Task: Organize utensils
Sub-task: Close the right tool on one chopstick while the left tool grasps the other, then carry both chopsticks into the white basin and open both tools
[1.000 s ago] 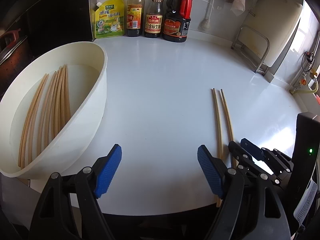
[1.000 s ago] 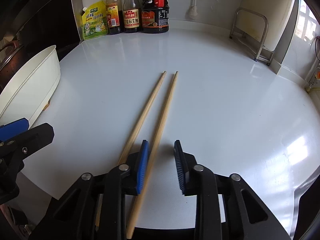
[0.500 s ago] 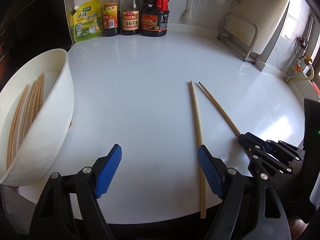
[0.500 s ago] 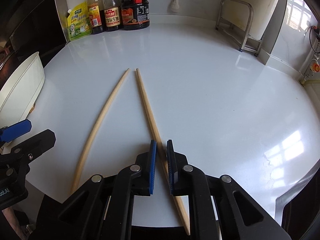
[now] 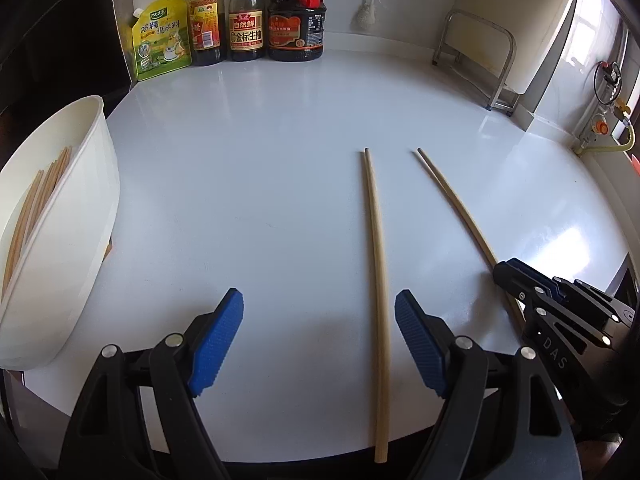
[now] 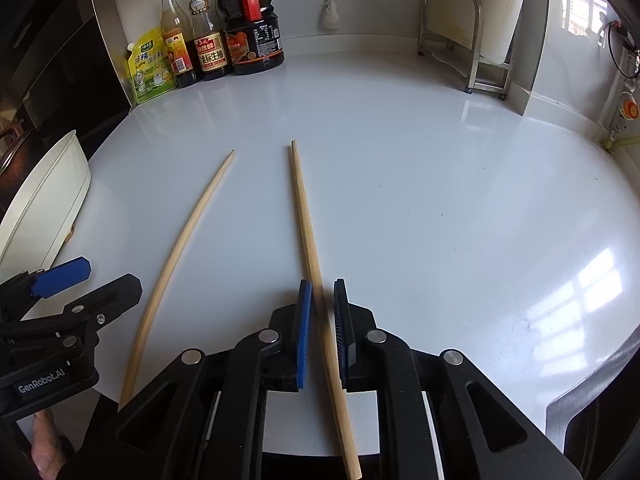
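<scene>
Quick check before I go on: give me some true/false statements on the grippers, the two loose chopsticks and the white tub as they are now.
1. The right gripper is closed on one chopstick. True.
2. The left gripper also holds a chopstick. False: its jaws are wide open; the other chopstick lies on the counter between them, untouched.
3. The white tub already contains chopsticks. True.
4. The two loose chopsticks cross each other. False: they lie apart.
5. The sauce bottles stand inside the tub. False: they stand at the counter's back wall.
</scene>
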Demonstrator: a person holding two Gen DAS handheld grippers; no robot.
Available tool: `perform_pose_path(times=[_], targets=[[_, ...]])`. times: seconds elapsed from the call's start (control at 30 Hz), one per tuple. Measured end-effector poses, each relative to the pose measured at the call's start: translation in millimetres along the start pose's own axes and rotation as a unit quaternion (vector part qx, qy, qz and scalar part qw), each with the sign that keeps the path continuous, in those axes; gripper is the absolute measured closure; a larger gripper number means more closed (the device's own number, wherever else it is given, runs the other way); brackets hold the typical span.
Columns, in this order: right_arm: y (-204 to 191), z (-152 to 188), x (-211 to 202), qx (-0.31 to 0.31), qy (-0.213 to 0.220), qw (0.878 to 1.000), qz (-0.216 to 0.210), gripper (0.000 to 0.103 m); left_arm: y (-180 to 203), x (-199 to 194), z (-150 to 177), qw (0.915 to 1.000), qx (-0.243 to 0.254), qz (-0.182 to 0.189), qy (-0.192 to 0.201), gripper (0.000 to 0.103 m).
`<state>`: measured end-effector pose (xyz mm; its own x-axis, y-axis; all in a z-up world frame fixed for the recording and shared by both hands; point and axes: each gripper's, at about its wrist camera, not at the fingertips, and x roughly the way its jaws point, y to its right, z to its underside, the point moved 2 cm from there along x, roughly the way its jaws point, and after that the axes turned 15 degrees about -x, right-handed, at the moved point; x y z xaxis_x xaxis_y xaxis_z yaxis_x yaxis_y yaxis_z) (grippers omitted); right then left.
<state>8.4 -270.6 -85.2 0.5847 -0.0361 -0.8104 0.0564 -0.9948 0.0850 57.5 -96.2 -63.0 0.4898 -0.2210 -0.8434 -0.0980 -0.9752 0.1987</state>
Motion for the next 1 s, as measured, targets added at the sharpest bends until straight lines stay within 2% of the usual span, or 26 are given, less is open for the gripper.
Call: perform_pose_path(times=[0.13, 0.27, 0.77, 0.83, 0.93, 1.0], targets=[[2, 0, 0, 0.001, 0.001, 1.0, 0.001, 0.09, 4, 4, 0, 1.0, 0.001, -0.001, 0.0, 0.026], [3, 0, 0, -0.003, 0.007, 1.0, -0.006, 0.066, 7, 7, 1, 1.0, 0.001, -0.005, -0.001, 0.026], [-3, -9, 9, -0.054, 0.011, 0.998, 0.022, 0.065, 17, 21, 4, 0.9997, 0.007, -0.023, 0.006, 0.026], [-4, -10, 10, -0.06, 0.012, 0.998, 0.02, 0.066, 18, 21, 4, 0.9996, 0.006, -0.025, 0.009, 0.031], [-7, -11, 10, -0.067, 0.012, 0.998, 0.016, 0.075, 19, 19, 4, 0.9995, 0.01, -0.024, 0.014, 0.049], [-10, -11, 9, -0.073, 0.012, 0.997, 0.021, 0.095, 20, 17, 4, 0.9997, 0.01, -0.019, 0.012, 0.073]])
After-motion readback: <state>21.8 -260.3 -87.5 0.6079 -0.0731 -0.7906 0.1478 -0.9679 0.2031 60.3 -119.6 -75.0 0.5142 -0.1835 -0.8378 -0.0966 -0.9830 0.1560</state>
